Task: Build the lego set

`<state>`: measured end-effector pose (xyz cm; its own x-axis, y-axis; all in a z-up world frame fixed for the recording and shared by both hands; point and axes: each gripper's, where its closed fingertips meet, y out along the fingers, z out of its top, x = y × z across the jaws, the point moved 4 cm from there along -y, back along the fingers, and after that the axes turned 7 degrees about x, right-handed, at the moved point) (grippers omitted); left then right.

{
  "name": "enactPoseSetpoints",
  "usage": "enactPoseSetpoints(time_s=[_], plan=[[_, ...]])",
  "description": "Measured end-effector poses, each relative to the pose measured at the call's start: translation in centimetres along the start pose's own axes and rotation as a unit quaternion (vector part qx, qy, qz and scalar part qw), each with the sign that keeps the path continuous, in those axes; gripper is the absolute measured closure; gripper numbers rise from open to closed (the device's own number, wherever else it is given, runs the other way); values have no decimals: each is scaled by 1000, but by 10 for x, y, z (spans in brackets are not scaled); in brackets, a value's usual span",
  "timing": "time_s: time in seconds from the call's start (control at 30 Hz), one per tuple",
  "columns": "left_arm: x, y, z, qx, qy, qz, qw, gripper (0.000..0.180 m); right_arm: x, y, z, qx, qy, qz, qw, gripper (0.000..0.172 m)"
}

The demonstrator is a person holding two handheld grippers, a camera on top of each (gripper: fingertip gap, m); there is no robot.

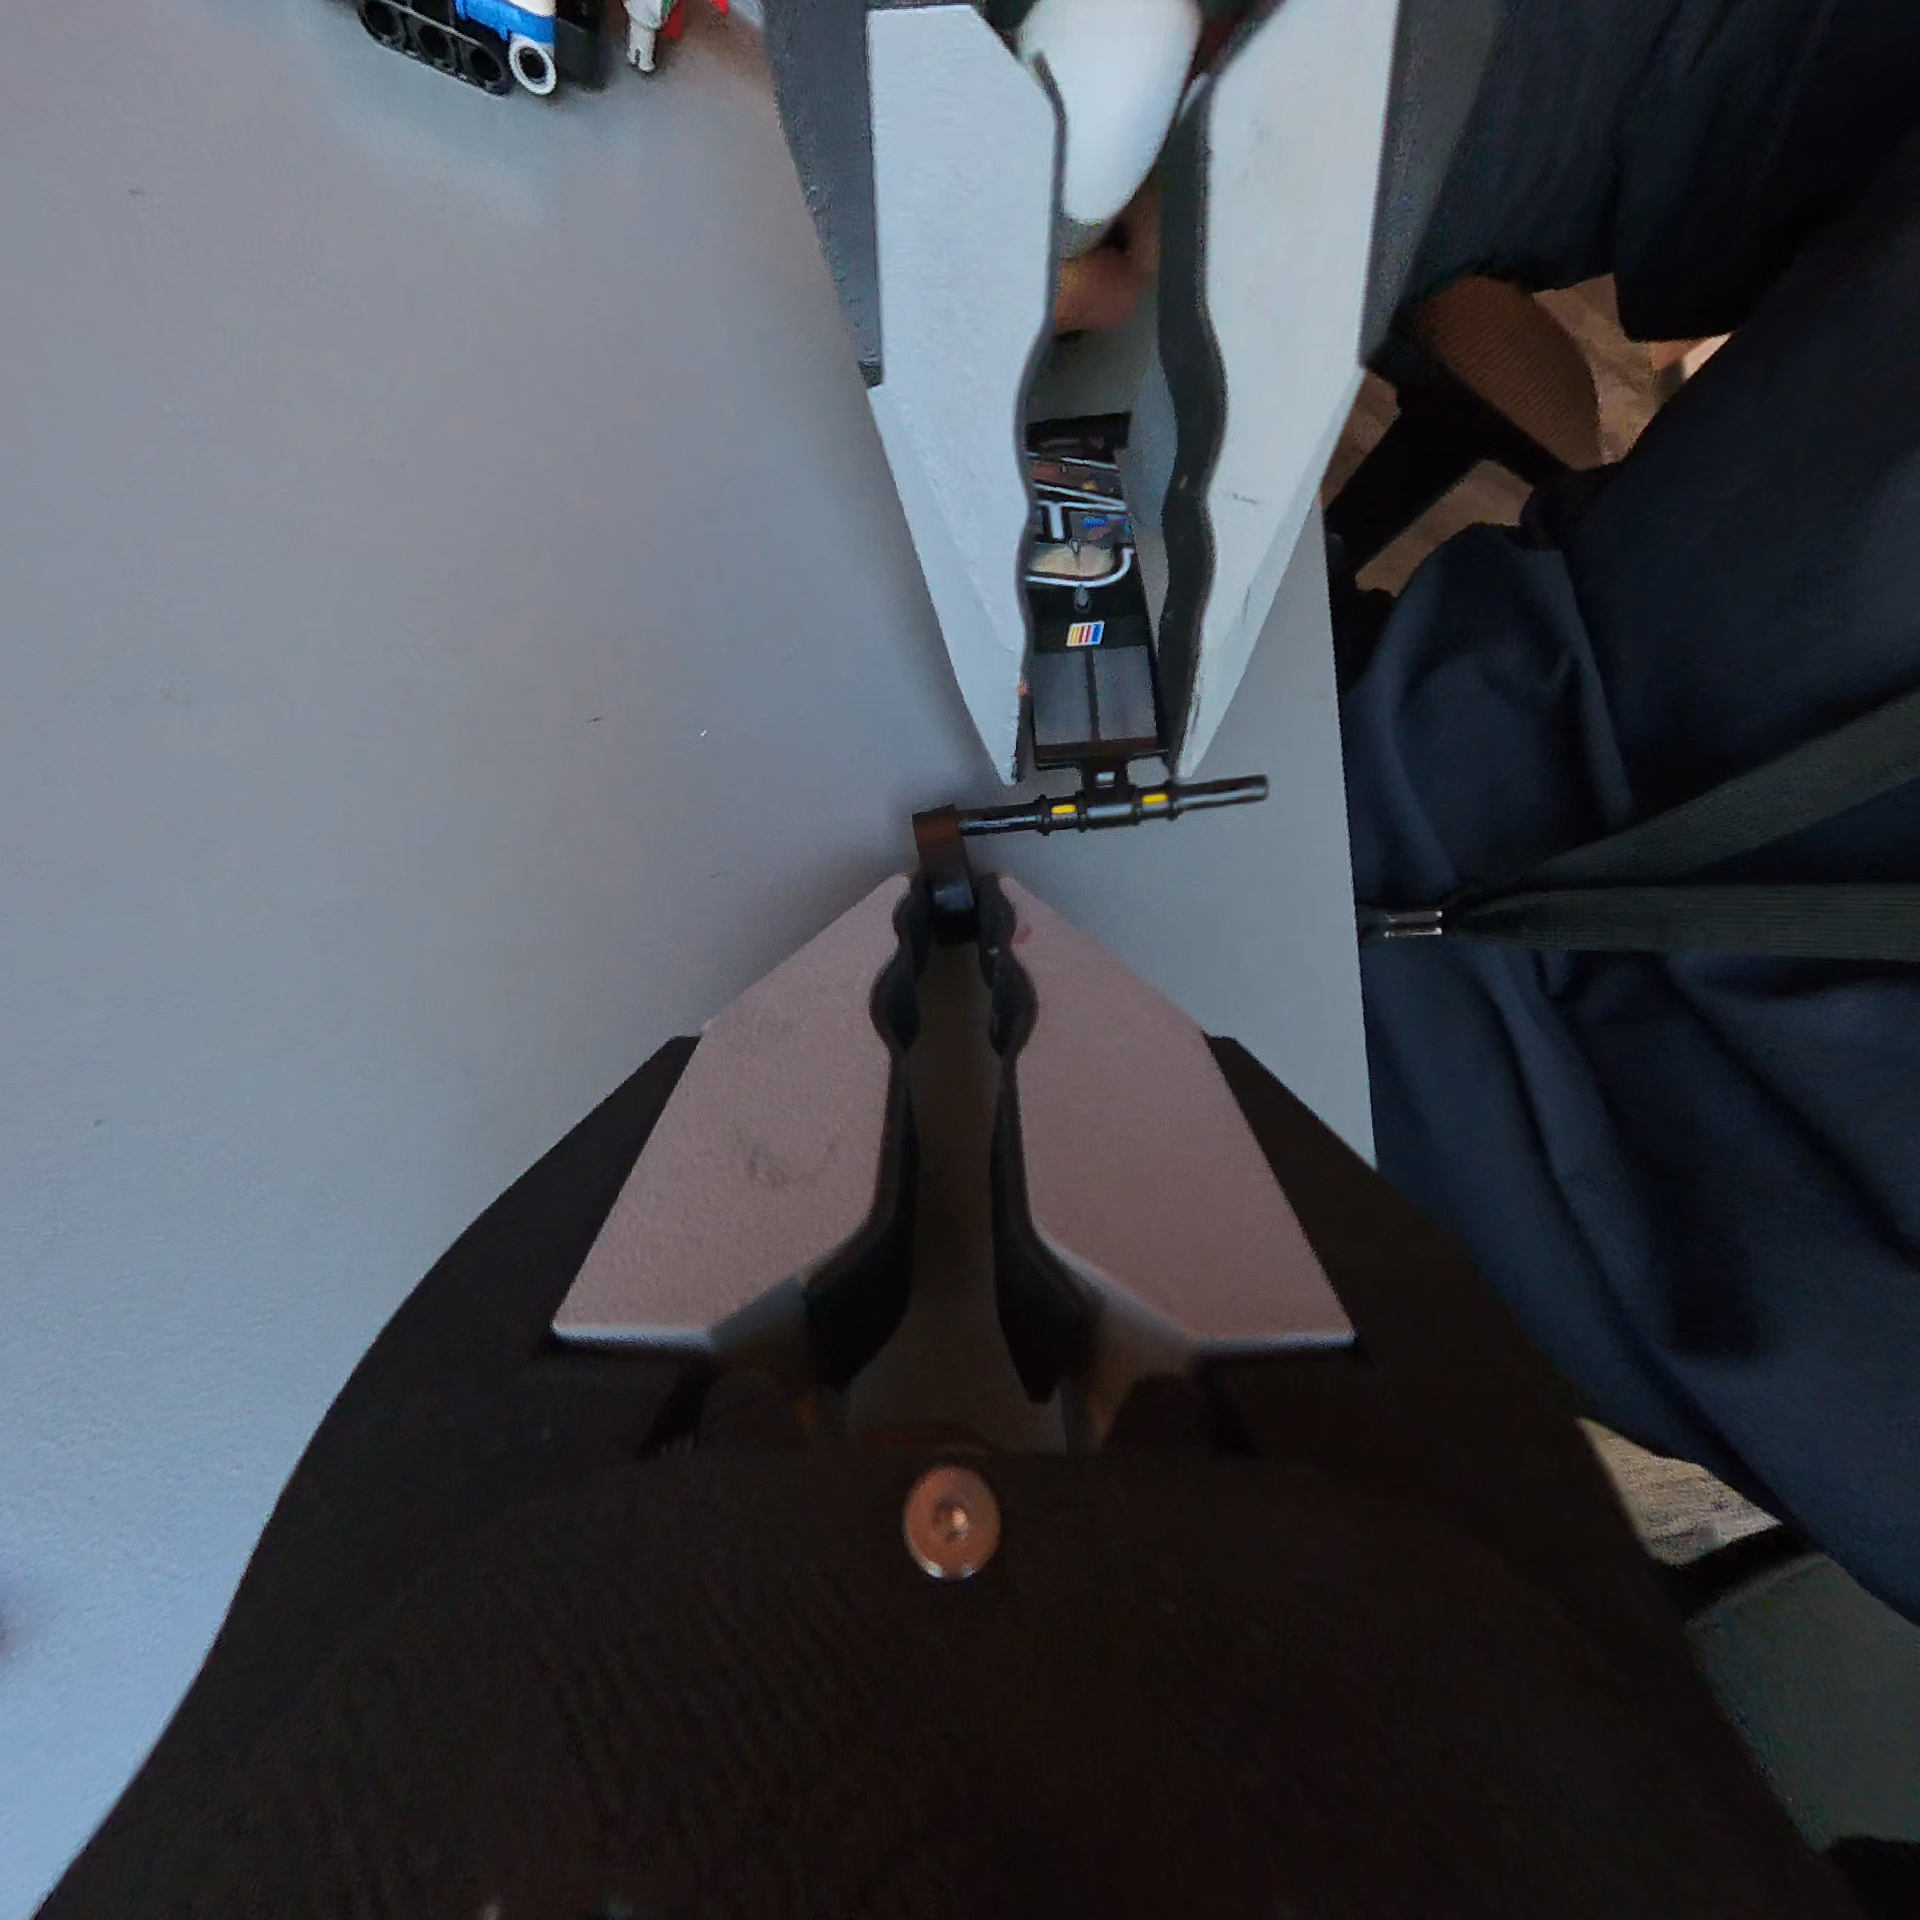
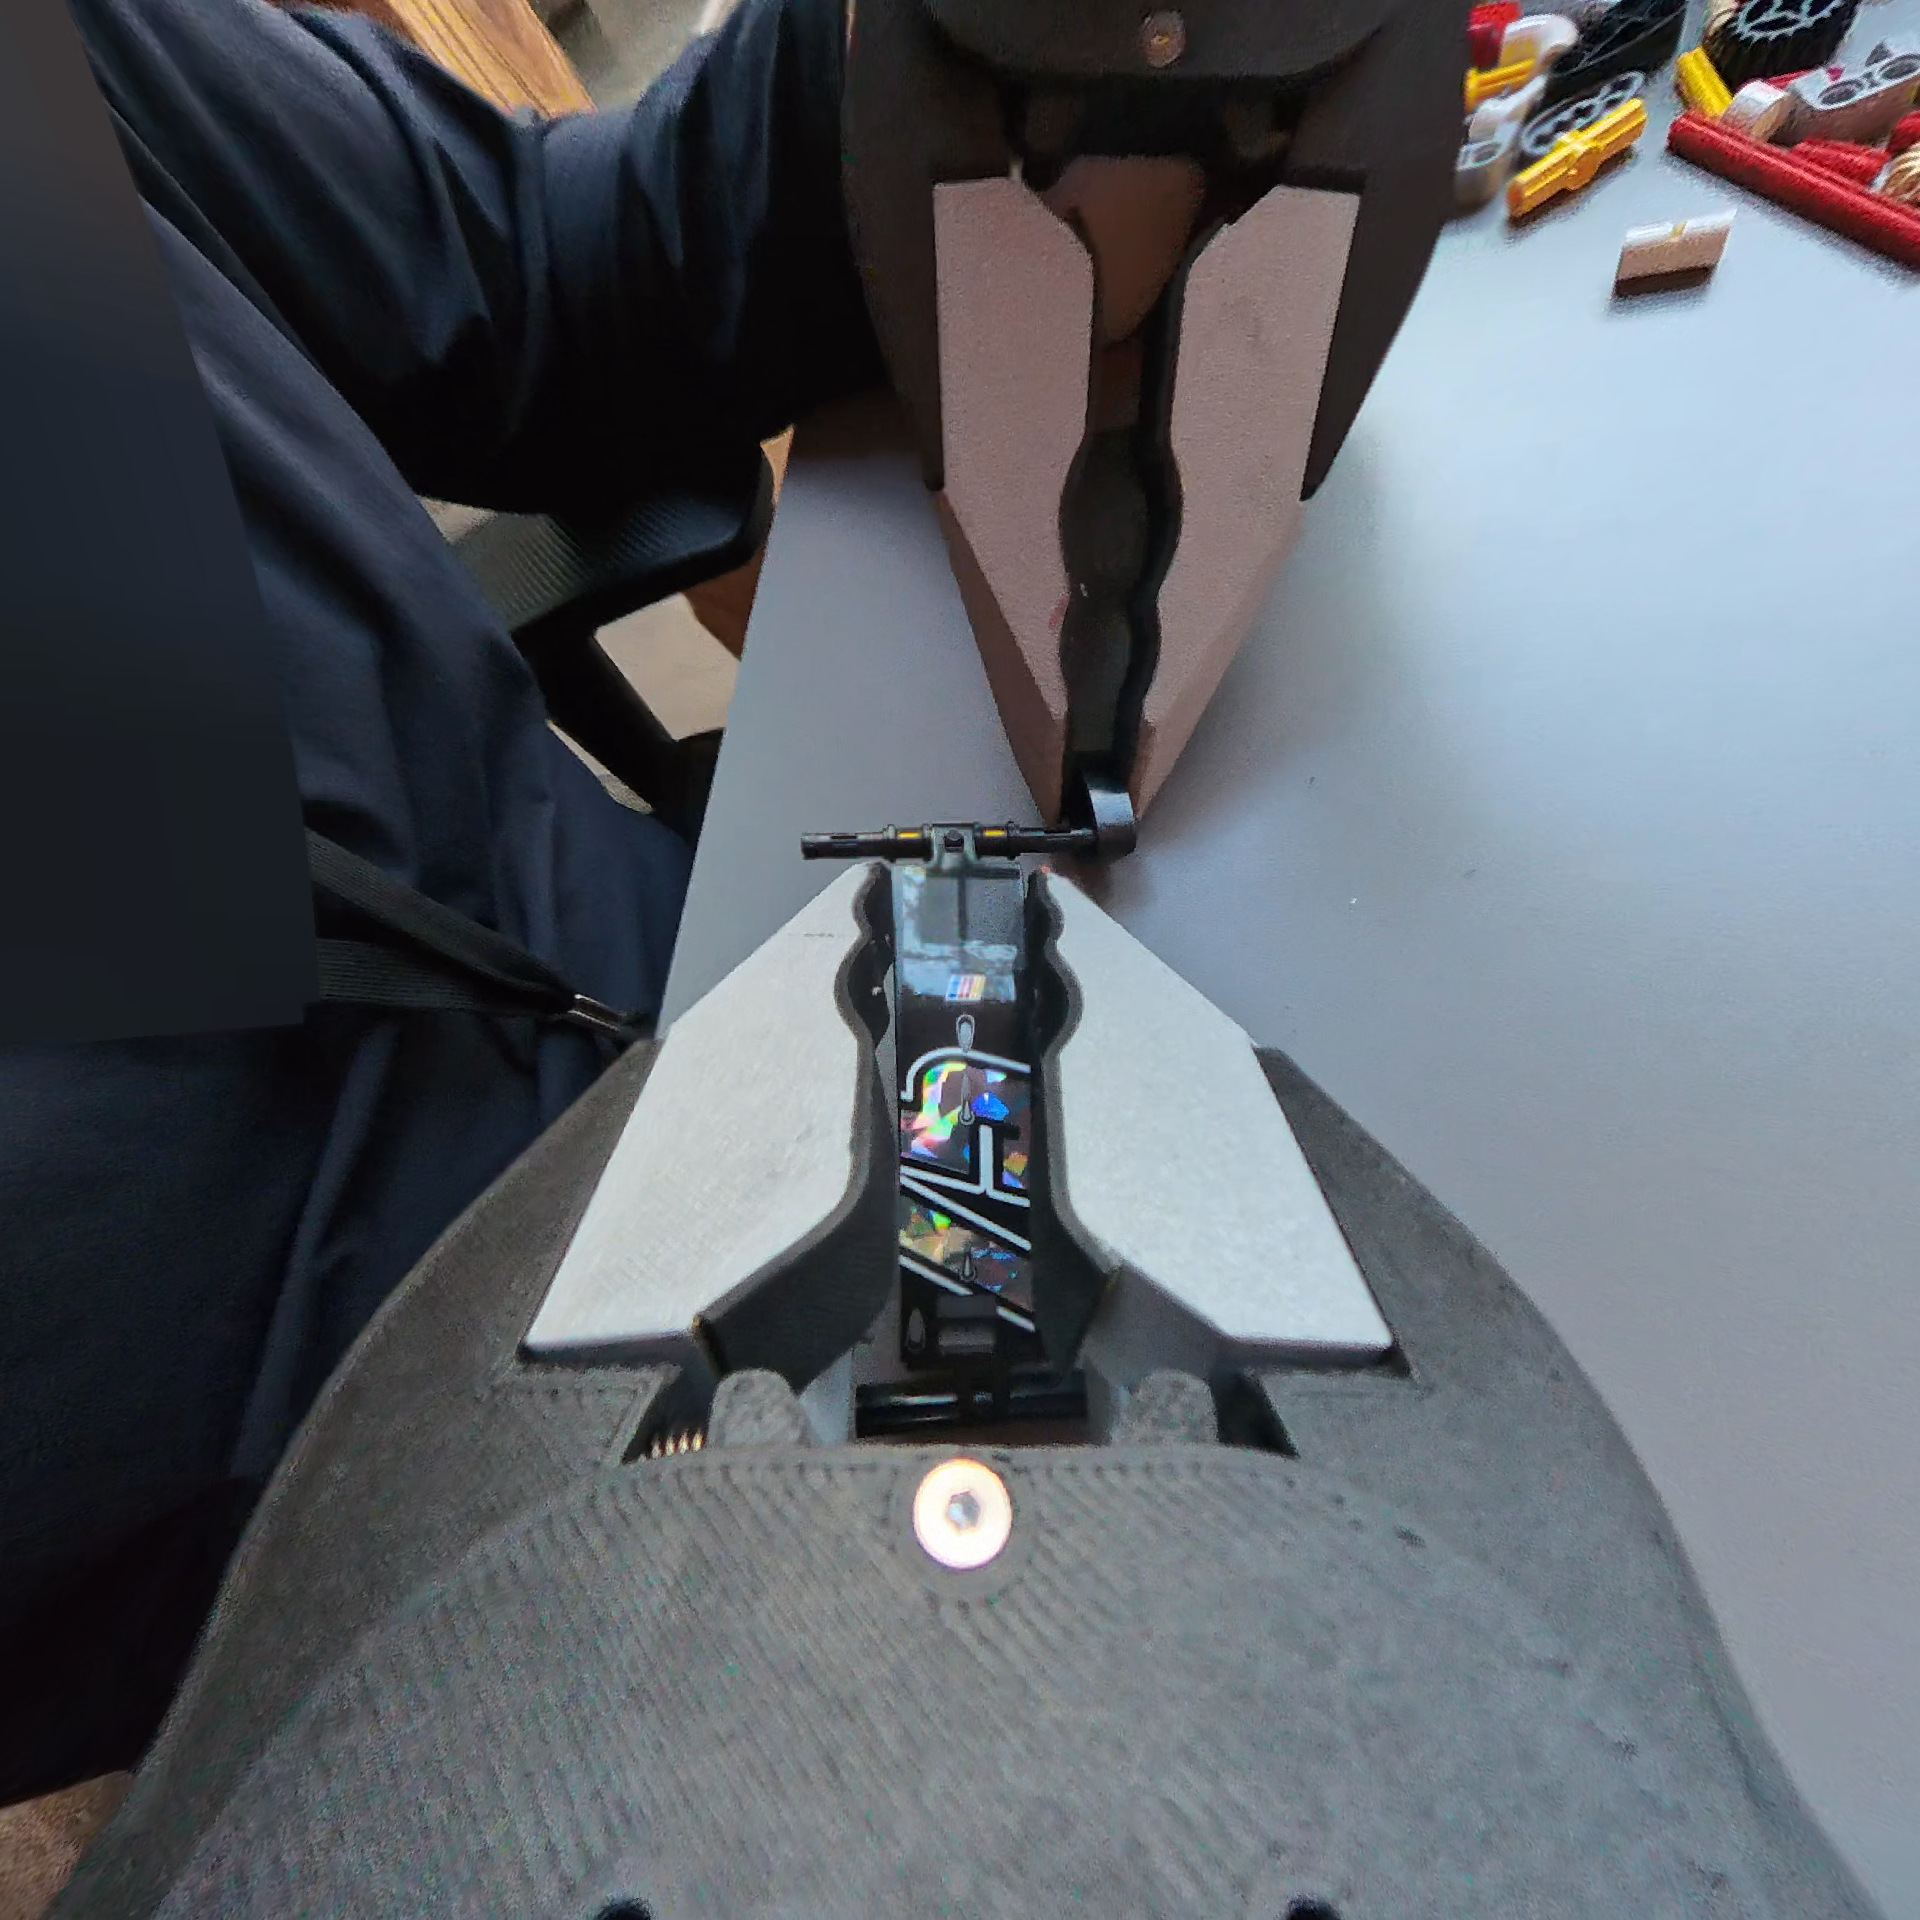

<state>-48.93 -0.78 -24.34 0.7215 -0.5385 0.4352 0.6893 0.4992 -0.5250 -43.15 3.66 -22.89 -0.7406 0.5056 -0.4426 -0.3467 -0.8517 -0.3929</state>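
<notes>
Two hand-held grippers meeting nose to nose above the near edge of a grey desk point(image 1: 416, 623). Right gripper point(image 2: 961, 883), grey-fingered, clamped on a long black toy-car body point(image 2: 961, 1122) with a shiny holographic pattern on top, lying lengthwise between the pads with both pads against its sides. At the front end of that body, just past the fingertips, a thin black axle point(image 2: 935, 840) with two small yellow marks, set crosswise. Left gripper point(image 1: 951, 904), pinkish-fingered, pinched nearly closed on a small black connector piece point(image 1: 940, 847), held at the very fingertips and sticking out forward; the piece sits at one end of the axle, touching it. Same arrangement visible from the opposite side in the other wrist view.

Along the desk edge, a seated person in dark blue clothing point(image 1: 1662, 727) with a black strap point(image 1: 1662, 914) across the lap. Farther off on the desk, well apart from the grippers, a scatter of loose building-toy parts point(image 2: 1714, 125) in red, yellow, black and tan, plus a black holed beam point(image 1: 436, 42) beside a blue and white piece.
</notes>
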Motion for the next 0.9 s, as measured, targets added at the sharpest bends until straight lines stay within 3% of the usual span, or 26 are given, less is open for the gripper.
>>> enactPoseSetpoints(time_s=[0.17,0.37,0.53,0.7,0.8,0.9], plan=[[4,1,-1,-11,73,27,997,174,-2,2,3,6,-7,3,1000,149],[1,0,-1,-5,14,-3,1000,175,-5,7,-10,-47,-135,-79,987,147],[-2,-1,0,0,3,2,1000,174,-2,9,-8,-44,-126,-89,987,148],[-3,-2,1,6,26,34,999,174,3,7,-4,-23,-47,-63,997,148],[-1,0,1,-2,77,55,996,174,2,2,0,1,10,-18,1000,148],[2,2,1,-9,111,58,992,175,-1,2,-1,-1,-7,-15,1000,149]])
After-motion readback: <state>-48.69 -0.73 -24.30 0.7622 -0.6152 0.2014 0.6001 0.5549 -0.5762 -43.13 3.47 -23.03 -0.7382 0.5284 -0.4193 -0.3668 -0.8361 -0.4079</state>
